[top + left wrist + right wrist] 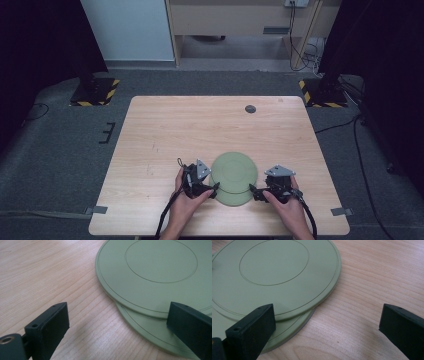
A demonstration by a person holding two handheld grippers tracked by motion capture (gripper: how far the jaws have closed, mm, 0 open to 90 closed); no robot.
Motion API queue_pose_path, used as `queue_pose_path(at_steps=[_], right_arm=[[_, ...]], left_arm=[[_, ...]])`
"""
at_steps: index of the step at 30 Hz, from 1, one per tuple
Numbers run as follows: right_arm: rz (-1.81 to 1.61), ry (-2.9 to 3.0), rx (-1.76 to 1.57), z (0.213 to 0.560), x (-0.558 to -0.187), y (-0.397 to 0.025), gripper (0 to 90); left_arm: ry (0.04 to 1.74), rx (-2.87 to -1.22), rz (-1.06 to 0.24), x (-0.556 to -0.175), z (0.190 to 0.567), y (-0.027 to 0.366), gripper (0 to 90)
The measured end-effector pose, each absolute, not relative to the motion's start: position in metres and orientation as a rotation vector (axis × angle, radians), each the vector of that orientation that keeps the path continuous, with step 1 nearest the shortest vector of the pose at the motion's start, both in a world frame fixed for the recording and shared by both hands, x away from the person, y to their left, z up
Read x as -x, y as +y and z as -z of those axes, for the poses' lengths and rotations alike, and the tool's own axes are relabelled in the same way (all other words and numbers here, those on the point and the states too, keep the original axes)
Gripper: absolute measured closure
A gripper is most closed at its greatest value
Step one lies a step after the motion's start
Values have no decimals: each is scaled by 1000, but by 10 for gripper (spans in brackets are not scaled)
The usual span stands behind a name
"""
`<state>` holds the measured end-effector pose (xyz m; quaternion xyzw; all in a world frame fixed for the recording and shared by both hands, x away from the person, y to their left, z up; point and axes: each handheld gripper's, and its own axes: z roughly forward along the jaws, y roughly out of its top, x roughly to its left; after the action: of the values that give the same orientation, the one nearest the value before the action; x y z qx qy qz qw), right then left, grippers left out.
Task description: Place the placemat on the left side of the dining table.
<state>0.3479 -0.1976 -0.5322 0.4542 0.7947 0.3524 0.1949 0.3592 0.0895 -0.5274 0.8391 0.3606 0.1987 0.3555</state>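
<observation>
Writing: we read none on the plates.
Top plate (234, 172): shifted off the lower plate (231, 197), near table (165, 130) edge.
Left gripper (214, 189): we see it spread wide at the stack's left.
Right gripper (254, 191): spread wide, stack's right.

Table (165, 130) was light wood-grain, smooth, faint sheen, probably laminate rather than solid wood. Both green plates, upper plate (155, 272) and lower plate (150, 335), looked like matt plastic, smooth, with thin engraved rings. Left gripper (117, 326) and right gripper (324, 327) had matt black plastic jaws. Floor (60, 145) looked like rough grey carpet.
</observation>
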Motion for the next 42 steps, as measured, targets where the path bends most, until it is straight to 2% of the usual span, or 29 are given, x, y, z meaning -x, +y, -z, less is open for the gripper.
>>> queue_pose_path(at_steps=[15,23,42], right_arm=[[-997,2213,-1293,533,-352,-198,9],[-1004,2215,-1297,534,-353,-199,16],[-1012,2223,-1296,534,-354,-199,16]], left_arm=[[921,-2180,-513,-364,526,88,43],[871,-2176,-447,-367,518,77,48],[953,-2144,-296,-406,524,67,46]])
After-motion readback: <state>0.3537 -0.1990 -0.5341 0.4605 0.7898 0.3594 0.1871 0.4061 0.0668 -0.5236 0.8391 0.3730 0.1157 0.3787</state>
